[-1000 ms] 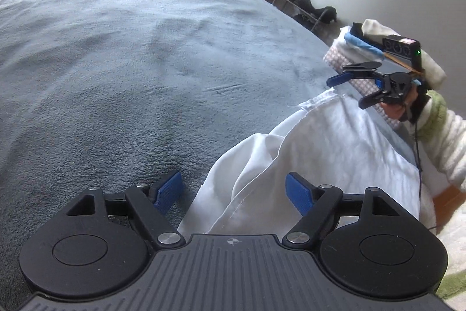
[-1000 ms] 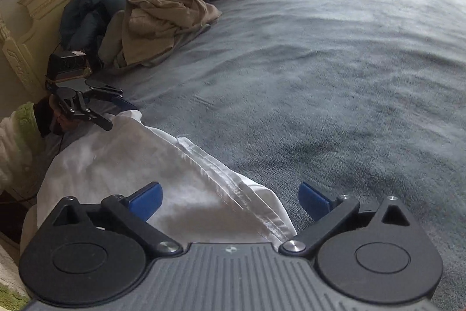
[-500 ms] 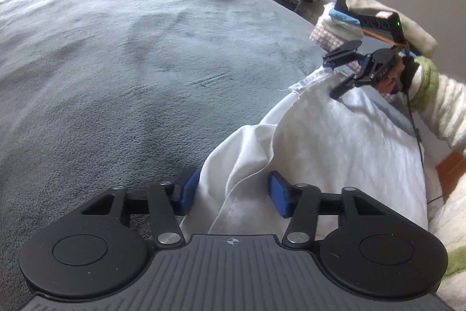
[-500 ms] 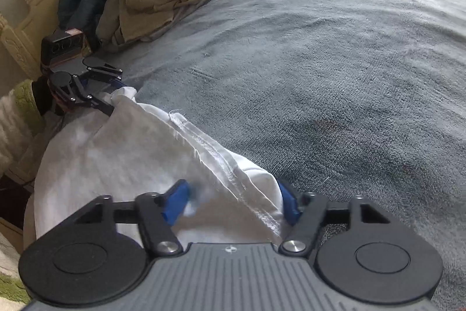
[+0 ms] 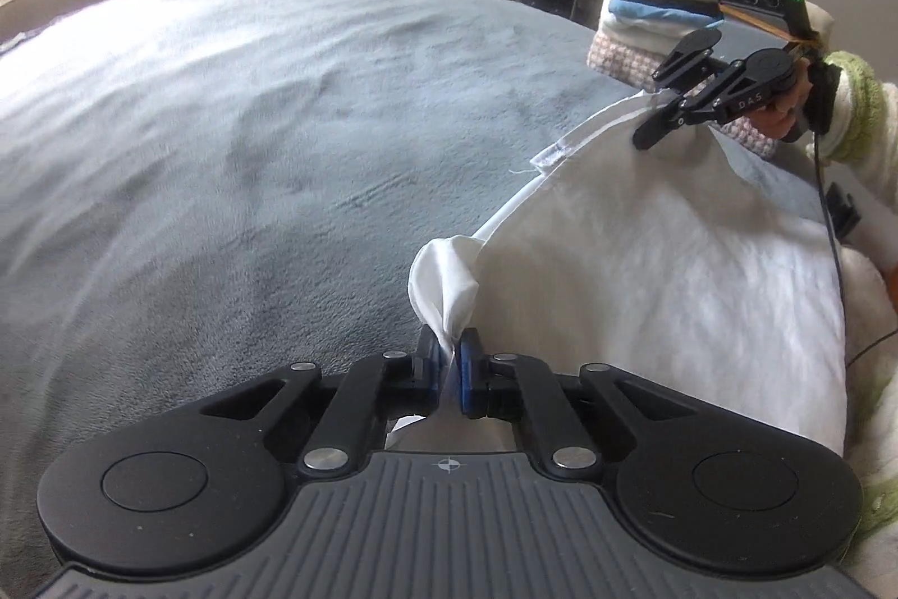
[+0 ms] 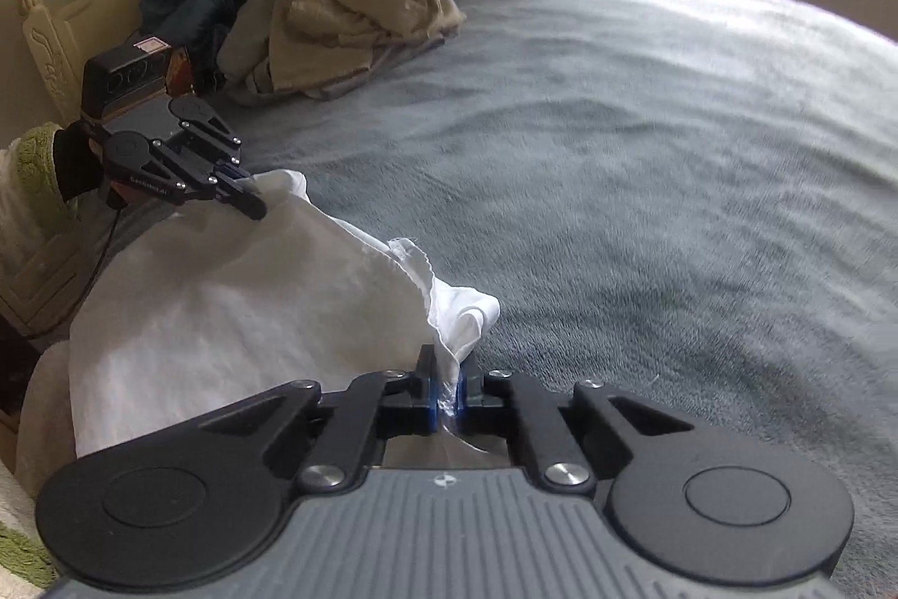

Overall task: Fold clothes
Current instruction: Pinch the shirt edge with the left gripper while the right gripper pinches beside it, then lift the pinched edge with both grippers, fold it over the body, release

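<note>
A white garment is draped over the edge of the grey bed. One corner is pinched by the left tool, another by the right tool, both jaws having just closed.

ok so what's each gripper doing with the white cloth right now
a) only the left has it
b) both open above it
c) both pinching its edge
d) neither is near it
c: the left gripper and the right gripper each have a bunch of the white cloth squeezed between their blue pads.
</note>
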`<control>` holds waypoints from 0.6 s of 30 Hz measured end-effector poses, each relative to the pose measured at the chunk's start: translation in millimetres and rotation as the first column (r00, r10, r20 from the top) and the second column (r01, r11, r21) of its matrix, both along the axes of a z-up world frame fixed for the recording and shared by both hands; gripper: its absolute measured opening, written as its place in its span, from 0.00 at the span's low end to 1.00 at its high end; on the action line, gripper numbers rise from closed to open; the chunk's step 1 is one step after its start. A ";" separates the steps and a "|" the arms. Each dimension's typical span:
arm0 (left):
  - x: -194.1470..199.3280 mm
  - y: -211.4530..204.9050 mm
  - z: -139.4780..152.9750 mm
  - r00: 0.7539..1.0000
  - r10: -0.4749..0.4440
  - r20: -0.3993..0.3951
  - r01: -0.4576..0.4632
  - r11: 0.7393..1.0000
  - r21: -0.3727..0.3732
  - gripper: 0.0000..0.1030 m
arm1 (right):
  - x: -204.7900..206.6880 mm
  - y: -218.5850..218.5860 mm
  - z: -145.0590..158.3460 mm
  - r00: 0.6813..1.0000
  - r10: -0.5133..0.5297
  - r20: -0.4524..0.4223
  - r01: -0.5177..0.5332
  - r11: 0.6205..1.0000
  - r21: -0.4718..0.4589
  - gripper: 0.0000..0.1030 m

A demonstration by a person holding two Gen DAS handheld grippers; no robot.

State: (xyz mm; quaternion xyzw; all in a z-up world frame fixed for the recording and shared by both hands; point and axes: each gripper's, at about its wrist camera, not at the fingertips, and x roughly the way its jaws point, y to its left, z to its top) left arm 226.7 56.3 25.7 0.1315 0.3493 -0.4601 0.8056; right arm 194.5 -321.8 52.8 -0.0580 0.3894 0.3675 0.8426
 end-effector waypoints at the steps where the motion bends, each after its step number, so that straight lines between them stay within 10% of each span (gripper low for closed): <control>1: -5.5 0.1 4.8 1.000 0.004 0.018 -0.004 1.000 0.002 0.05 | -6.7 0.8 5.3 1.000 0.001 0.018 -0.001 1.000 -0.002 0.06; 18: -143.7 1.0 45.7 0.966 -0.068 0.248 0.047 0.995 0.091 0.04 | -171.2 37.3 47.4 0.943 0.114 0.312 -0.062 0.983 -0.172 0.05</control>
